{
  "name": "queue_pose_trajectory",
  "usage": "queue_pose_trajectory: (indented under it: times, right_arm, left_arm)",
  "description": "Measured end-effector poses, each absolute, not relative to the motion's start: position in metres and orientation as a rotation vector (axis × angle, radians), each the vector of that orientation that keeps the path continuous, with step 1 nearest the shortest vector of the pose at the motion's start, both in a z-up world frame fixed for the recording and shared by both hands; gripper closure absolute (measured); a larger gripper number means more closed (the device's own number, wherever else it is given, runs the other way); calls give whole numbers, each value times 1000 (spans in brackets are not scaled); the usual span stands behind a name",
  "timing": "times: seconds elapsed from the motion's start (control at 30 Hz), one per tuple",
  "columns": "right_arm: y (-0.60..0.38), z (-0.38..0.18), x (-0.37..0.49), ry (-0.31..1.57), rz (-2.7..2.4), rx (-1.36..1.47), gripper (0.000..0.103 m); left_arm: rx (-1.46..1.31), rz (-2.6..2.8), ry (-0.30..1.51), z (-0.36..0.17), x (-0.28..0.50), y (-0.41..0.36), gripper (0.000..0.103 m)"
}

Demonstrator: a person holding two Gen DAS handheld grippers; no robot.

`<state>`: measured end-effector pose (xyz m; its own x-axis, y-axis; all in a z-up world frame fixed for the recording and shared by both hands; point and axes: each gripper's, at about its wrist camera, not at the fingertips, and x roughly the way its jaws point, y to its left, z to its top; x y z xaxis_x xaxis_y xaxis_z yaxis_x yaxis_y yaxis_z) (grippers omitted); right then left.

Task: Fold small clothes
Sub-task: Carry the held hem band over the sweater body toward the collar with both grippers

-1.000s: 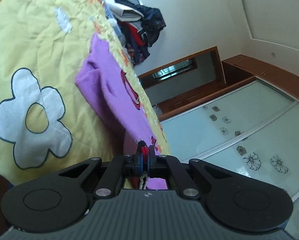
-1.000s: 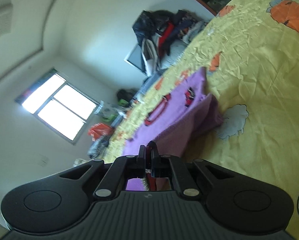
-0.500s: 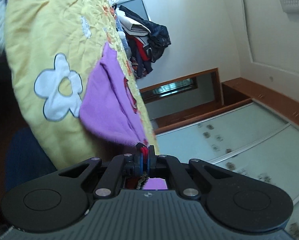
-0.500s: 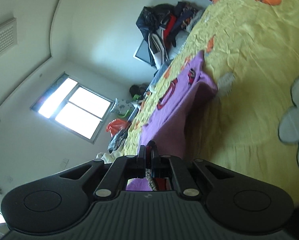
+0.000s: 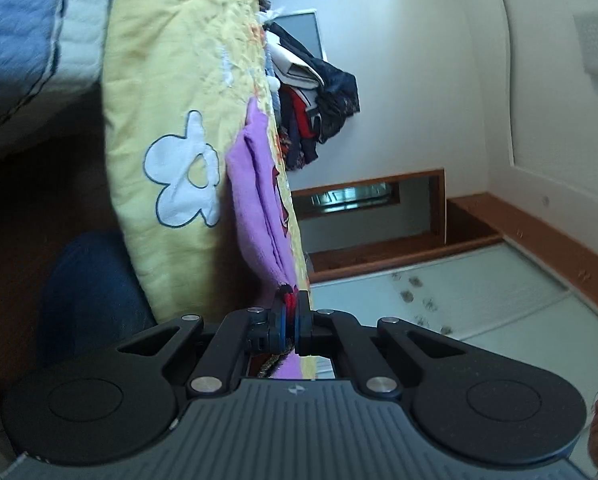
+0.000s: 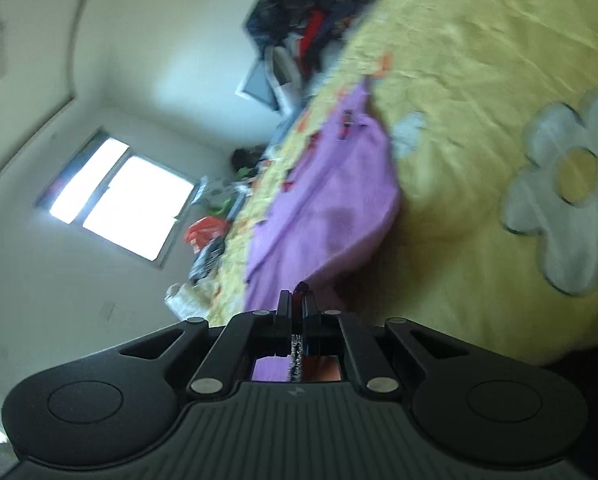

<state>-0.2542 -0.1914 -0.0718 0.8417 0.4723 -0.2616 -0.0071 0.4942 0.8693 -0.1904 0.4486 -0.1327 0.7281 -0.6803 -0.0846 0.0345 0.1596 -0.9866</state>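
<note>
A small purple garment (image 5: 259, 208) with red print lies on the yellow flowered bedspread (image 5: 171, 80), its near part drawn over the bed's edge. My left gripper (image 5: 290, 300) is shut on a red-trimmed edge of the garment. In the right wrist view the same purple garment (image 6: 323, 208) stretches away from my right gripper (image 6: 297, 300), which is shut on another red-trimmed edge. Both views are rolled sideways and the right one is blurred.
A pile of dark and red clothes (image 5: 315, 96) sits at the far end of the bed against the wall. A wardrobe with frosted flower-print doors (image 5: 439, 292) stands beyond. A window (image 6: 119, 196) and clutter (image 6: 207, 236) lie past the bed. A blue-clad leg (image 5: 91, 292) is below the bed's edge.
Both grippers have pulled back and lower, past the bed's edge, dragging the purple garment toward it. Both stayed shut on the cloth. The bedspread's side now shows.
</note>
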Motion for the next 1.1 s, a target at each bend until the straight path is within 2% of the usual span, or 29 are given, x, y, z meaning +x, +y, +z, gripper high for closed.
queue_pose_trajectory:
  times: [0.17, 0.33, 0.63, 0.93, 1.03, 1.1]
  right_arm:
    - [-203, -52, -220, 465, 309, 978, 99]
    - [-222, -43, -152, 429, 327, 962, 99]
    - [-266, -75, -11, 525, 263, 1001, 99]
    - [-289, -77, 51, 589, 251, 977, 99]
    - [-256, -52, 55, 678, 323, 589, 97]
    - [-222, -45, 55, 733, 281, 230, 74]
  left_arm:
    - [-1332, -592, 521, -120, -158, 445, 100]
    - [-1380, -611, 455, -113, -84, 437, 100]
    - [-1300, -613, 556, -116, 76, 410, 100]
    - [-1256, -602, 621, -133, 150, 392, 100]
    - [-1255, -608, 644, -140, 154, 389, 100]
    - [-1242, -602, 661, -143, 156, 388, 100]
